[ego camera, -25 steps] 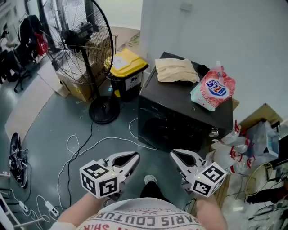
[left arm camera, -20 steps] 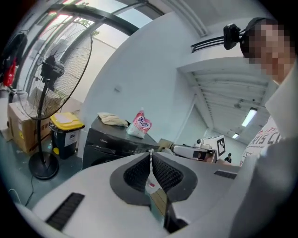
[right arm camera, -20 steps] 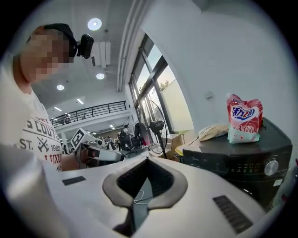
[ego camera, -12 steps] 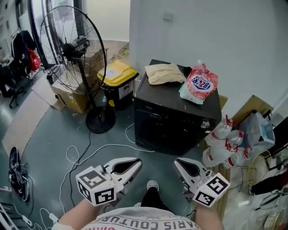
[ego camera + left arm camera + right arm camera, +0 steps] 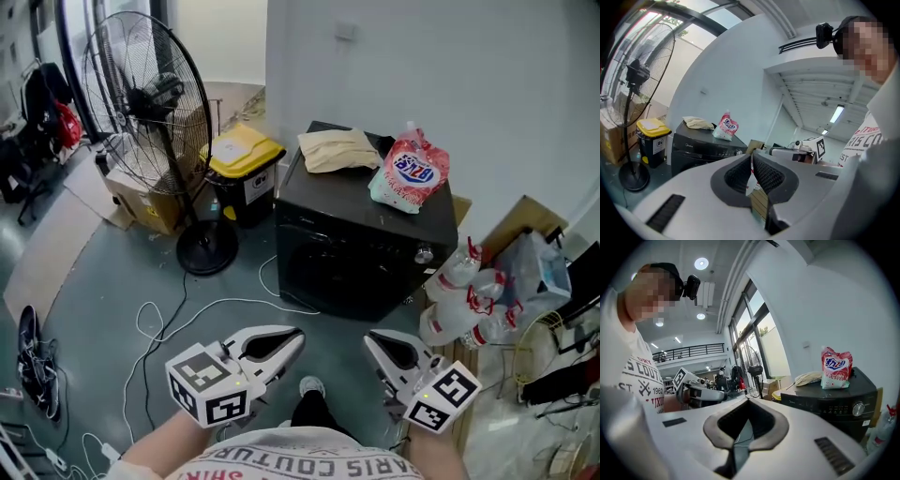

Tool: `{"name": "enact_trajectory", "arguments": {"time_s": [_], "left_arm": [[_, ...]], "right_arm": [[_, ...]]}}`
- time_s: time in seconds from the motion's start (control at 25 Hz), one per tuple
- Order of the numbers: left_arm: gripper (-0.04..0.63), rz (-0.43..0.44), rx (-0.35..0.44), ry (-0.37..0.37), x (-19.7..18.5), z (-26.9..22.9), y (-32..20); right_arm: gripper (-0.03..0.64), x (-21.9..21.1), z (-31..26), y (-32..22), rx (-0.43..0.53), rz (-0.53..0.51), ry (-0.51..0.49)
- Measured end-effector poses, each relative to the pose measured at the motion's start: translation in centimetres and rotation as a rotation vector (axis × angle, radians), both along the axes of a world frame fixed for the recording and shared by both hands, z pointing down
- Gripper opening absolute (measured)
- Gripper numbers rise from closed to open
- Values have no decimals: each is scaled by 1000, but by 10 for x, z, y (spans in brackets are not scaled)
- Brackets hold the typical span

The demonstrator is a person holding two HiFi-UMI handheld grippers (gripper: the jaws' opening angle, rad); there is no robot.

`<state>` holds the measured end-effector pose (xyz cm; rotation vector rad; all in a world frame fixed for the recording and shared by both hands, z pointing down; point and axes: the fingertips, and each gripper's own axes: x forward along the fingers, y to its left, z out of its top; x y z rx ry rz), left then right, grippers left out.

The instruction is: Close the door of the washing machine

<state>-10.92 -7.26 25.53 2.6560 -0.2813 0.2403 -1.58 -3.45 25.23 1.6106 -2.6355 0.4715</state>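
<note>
The black washing machine [image 5: 361, 246] stands against the white wall, its dark front door [image 5: 333, 267] looking flush with the front. On its top lie a pink detergent bag [image 5: 410, 172] and a beige cloth [image 5: 337, 148]. My left gripper [image 5: 297, 336] and right gripper [image 5: 369, 340] are held low near my body, well short of the machine, both shut with nothing in them. The left gripper view has its shut jaws [image 5: 751, 155] pointing toward the washing machine [image 5: 701, 145]. In the right gripper view the jaws [image 5: 746, 401] are also shut, with the washing machine [image 5: 834, 401] at the right.
A tall pedestal fan [image 5: 141, 112], a yellow-lidded bin [image 5: 241, 161] and a cardboard box [image 5: 141, 202] stand left of the machine. White cables [image 5: 159, 319] trail over the grey floor. Plastic bottles [image 5: 464, 291] and bags crowd the right side. Shoes [image 5: 33, 347] lie far left.
The view has drawn back from the washing machine, which now sits higher and smaller in the head view. Both grippers stay shut and low.
</note>
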Motion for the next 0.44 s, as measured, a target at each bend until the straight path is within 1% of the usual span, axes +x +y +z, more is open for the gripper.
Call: {"name": "enact_trajectory", "arguments": {"time_s": [0.2,0.44], "left_arm": [[38,4,12,-9,2,0,4],[38,16,15,-12,10,2,12]], "right_arm": [[20,-4,-2,3,17,-24,6],[20,3,-3,11,21,-22,12]]}}
